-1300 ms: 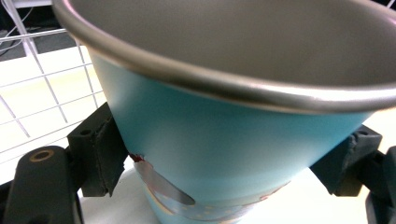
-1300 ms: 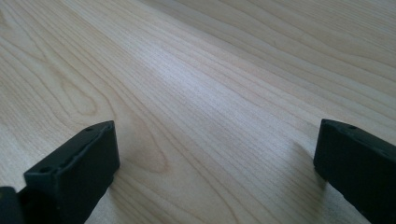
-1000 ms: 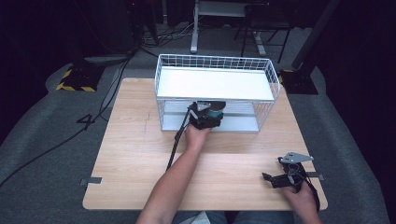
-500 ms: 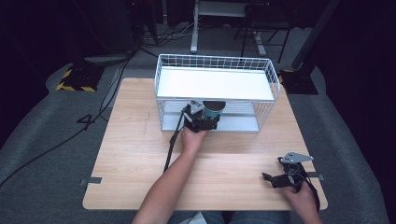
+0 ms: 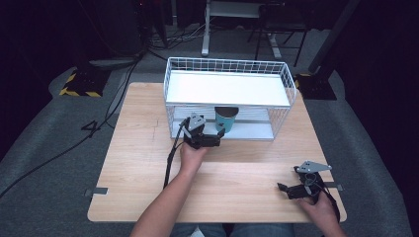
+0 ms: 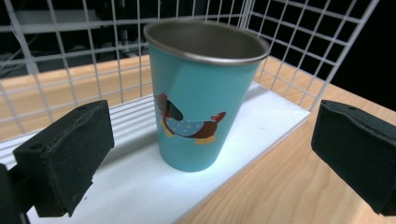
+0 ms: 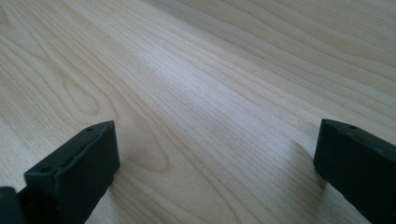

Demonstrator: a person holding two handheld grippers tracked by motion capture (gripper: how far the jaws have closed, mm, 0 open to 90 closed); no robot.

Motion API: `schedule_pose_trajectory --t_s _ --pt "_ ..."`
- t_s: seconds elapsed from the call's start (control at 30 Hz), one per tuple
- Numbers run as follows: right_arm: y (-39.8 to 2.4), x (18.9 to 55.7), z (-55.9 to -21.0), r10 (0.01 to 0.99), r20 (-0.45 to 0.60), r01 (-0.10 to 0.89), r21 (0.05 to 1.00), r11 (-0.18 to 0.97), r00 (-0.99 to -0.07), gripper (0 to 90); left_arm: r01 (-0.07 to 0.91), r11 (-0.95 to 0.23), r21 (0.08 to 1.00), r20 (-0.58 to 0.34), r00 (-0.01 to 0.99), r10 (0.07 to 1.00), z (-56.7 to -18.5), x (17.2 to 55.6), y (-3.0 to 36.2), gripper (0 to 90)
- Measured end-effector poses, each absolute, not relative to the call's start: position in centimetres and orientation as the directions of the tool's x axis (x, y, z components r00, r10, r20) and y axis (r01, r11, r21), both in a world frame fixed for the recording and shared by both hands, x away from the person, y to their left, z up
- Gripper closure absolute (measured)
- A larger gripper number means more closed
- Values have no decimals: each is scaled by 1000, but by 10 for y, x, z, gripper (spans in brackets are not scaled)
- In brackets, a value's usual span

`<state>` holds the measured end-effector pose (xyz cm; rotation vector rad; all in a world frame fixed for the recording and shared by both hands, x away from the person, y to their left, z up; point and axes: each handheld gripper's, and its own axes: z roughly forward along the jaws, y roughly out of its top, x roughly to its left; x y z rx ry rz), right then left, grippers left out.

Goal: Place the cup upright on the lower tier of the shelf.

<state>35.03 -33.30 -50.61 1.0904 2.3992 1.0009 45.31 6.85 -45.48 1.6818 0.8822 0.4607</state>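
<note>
Left gripper view: cup (image 6: 204,98) between open gripper (image 6: 224,154) jaws

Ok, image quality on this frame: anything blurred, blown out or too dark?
High view: table evenly lit, surroundings nearly black. Left gripper view: cup sharp, near fingers slightly soft, a bright patch on the white shelf. Right gripper view: wood grain sharp close in, softening farther off, with mild sheen.

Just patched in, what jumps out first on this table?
A teal cup with a dog print stands upright on the lower shelf of the white wire rack, at the table's far side. The left hand-held gripper sits open just before it; the right hand-held gripper rests open near the table's front right corner.
</note>
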Motion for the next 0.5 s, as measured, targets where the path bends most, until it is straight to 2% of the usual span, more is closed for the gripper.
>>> schedule_pose_trajectory --t_s 0.5 --pt "-332 349 -506 750 -3 527 711 466 -661 3 329 -89 940 -164 668 726 -428 404 112 0"
